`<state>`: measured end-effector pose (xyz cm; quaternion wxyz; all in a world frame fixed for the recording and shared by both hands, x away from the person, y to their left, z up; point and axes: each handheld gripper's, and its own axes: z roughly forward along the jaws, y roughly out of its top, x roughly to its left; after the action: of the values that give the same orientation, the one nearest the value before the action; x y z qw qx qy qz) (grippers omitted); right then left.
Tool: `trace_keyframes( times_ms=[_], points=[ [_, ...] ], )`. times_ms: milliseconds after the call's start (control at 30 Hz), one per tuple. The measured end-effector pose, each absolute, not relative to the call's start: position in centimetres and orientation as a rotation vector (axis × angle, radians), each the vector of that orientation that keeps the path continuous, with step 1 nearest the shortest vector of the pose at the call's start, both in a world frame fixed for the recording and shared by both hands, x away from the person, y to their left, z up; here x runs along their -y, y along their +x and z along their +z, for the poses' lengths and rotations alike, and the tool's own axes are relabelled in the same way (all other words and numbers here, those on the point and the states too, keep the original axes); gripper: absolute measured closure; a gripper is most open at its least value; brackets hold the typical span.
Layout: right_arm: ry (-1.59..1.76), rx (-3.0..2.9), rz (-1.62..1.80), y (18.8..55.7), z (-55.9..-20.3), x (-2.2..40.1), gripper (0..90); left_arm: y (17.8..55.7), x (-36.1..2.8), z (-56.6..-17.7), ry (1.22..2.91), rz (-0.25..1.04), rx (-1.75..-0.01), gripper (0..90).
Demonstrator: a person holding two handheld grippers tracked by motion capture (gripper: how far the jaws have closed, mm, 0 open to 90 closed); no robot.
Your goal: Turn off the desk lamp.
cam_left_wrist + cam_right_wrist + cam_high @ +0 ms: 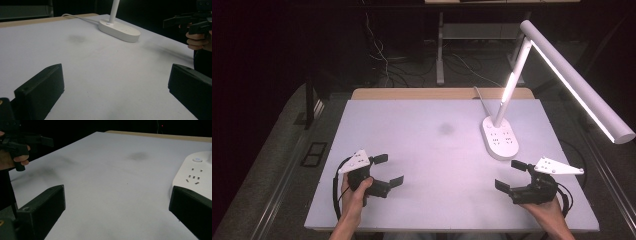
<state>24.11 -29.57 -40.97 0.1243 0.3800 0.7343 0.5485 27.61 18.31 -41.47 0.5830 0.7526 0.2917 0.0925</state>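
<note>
1. Currently both tools are idle over the white table (432, 150). I hold the left gripper (388, 169) at about 8 o'clock on the board and the right gripper (512, 176) at about 4 o'clock.
2. Jaw state: the left gripper's jaws stand wide apart with nothing between them, and the left gripper view shows bare tabletop in the gap. The right gripper's jaws are likewise spread and hold nothing.
3. The thing nearest the tools is the desk lamp; its white oval base (499, 137) sits at about 2 o'clock on the table, with its stem rising to a lit bar head (579, 85) that overhangs the right edge.
4. Relative position: the base lies just ahead of the right gripper, at about 11 o'clock from it and near, though not touching. In the right gripper view the base (197, 176) comes in at 3 o'clock, just beyond the right-hand jaw.
5. From the left gripper the base (120, 31) is well apart, at about 1 o'clock.
6. Judgement: the step in hand is an approach by the right gripper. To do it well I would keep the jaws spread, stay low, and come in clear of the stem and cable (482, 102).
7. A faint dark smudge (445, 129) marks mid-table; it is no obstacle.
</note>
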Motion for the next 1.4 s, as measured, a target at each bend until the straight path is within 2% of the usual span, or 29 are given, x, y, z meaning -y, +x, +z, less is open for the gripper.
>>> trace_keyframes(
  times_ms=[1400],
  points=[
    [1.106, -2.139, 1.594, 24.0, -41.0, 29.7, 0.4, 33.5, -13.3, -35.4, 1.769, 0.210, -0.586, 1.0]
  ],
)
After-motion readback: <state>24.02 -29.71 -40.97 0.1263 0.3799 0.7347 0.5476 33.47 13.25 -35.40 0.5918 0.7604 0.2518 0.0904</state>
